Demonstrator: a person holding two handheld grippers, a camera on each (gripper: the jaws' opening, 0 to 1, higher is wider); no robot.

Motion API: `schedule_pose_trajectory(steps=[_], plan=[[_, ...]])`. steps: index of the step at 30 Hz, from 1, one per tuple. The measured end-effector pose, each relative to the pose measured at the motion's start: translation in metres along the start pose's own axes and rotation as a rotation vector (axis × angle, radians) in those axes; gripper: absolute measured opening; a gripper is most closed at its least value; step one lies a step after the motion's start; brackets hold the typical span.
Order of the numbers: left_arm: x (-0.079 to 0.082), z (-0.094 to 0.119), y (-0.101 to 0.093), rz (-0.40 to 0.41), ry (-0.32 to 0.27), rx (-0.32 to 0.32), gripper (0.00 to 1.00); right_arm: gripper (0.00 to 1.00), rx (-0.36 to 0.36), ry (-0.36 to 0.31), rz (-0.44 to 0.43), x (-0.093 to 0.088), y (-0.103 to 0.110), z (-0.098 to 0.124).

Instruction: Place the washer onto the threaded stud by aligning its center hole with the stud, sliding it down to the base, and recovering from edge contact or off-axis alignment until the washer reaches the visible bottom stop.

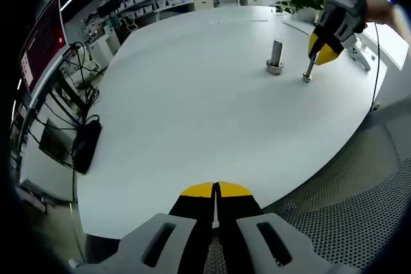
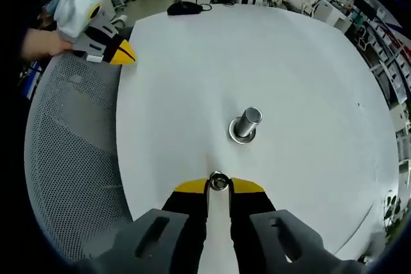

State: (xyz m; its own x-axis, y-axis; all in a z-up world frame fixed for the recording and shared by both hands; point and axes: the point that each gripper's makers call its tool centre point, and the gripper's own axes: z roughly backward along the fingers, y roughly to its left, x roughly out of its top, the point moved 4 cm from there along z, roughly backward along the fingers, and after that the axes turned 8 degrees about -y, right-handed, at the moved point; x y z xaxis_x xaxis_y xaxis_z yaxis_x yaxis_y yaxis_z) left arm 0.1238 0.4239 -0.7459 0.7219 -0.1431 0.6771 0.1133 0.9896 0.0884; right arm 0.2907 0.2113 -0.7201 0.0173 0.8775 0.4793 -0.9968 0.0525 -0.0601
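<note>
Right tongs (image 2: 218,187) clamped on bolt (image 2: 218,182) just beside stud (image 2: 246,124); left tongs (image 1: 216,190) pinched empty; approach stud squarely, avoiding edge contact

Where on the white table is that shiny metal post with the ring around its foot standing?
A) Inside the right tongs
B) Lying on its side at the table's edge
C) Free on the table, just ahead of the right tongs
C: the metal post stands upright, apart from the right tongs, which grip a separate small bolt.

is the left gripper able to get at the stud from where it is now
Probably not yet: the left gripper sits shut at the table's near edge, the stud far across, beside the right gripper. The way looks free.
</note>
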Motion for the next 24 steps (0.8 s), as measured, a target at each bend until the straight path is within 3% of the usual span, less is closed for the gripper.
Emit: schedule_pose_trajectory(steps=[9,20,24], plan=[[-0.001,0.0,0.0,0.001,0.003,0.0,0.0,0.13,0.012,0.058,0.037,-0.009,0.0,-0.015],[-0.001,0.0,0.0,0.001,0.002,-0.002,0.0,0.14,0.033,0.068,0.035,-0.014,-0.002,-0.026],[0.0,-0.001,0.0,0.0,0.0,-0.003,0.0,0.25,0.036,0.052,0.096,-0.013,0.001,-0.025]])
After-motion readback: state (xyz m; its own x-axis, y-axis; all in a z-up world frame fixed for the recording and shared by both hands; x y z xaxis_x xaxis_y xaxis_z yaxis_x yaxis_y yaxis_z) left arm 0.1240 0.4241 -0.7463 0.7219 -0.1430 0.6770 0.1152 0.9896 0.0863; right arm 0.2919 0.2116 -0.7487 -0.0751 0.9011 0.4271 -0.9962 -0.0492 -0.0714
